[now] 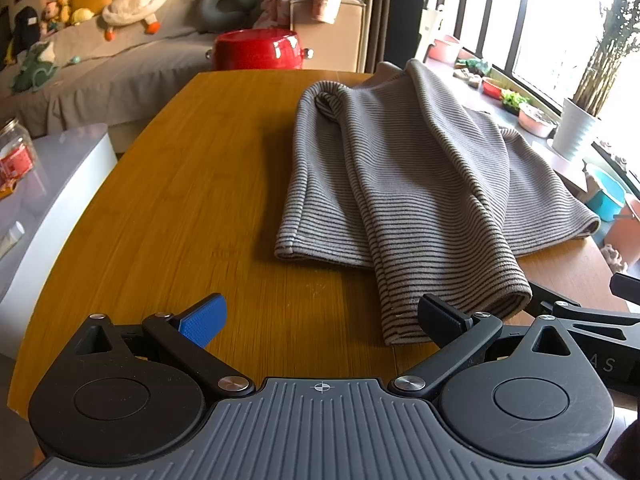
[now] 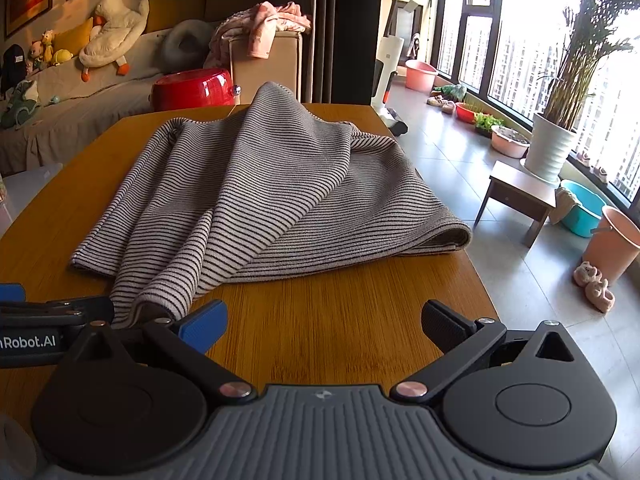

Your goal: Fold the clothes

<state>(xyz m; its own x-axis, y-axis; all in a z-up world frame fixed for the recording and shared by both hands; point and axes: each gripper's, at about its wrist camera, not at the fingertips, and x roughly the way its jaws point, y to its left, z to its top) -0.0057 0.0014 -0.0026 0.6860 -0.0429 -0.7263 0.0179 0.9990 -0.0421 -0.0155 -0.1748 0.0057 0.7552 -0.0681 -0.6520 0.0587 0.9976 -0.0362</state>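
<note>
A grey garment with thin dark stripes lies partly folded on the wooden table, a sleeve end reaching toward the near edge. My left gripper is open just short of that sleeve end, whose tip lies by its black right finger. In the right wrist view the same garment spreads over the table's middle and left. My right gripper is open over bare wood, with the sleeve end beside its blue left finger. The left gripper's body shows at the left edge.
A red pot stands beyond the table's far edge. A sofa with plush toys lies behind. To the right are a tiled floor, a small stool, basins and a potted plant. A white cabinet stands on the left.
</note>
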